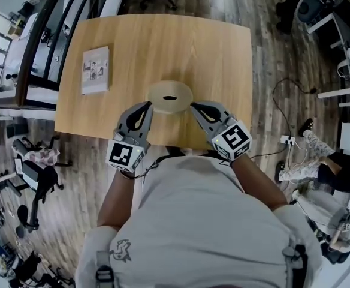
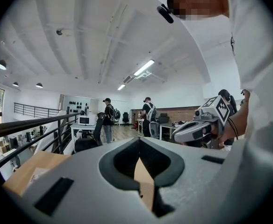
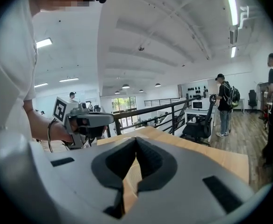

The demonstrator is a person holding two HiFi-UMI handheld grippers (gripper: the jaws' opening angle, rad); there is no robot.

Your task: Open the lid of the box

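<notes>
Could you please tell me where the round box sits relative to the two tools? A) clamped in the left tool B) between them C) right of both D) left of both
B: the head view shows the box on the table, between the left tool and the right tool, both shut on nothing.

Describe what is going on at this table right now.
A person holds the left tongs and the right tongs, both shut and empty, at either side of a round box on a wooden table. The box's lid appears to be still on. A booklet lies off to the left.
</notes>
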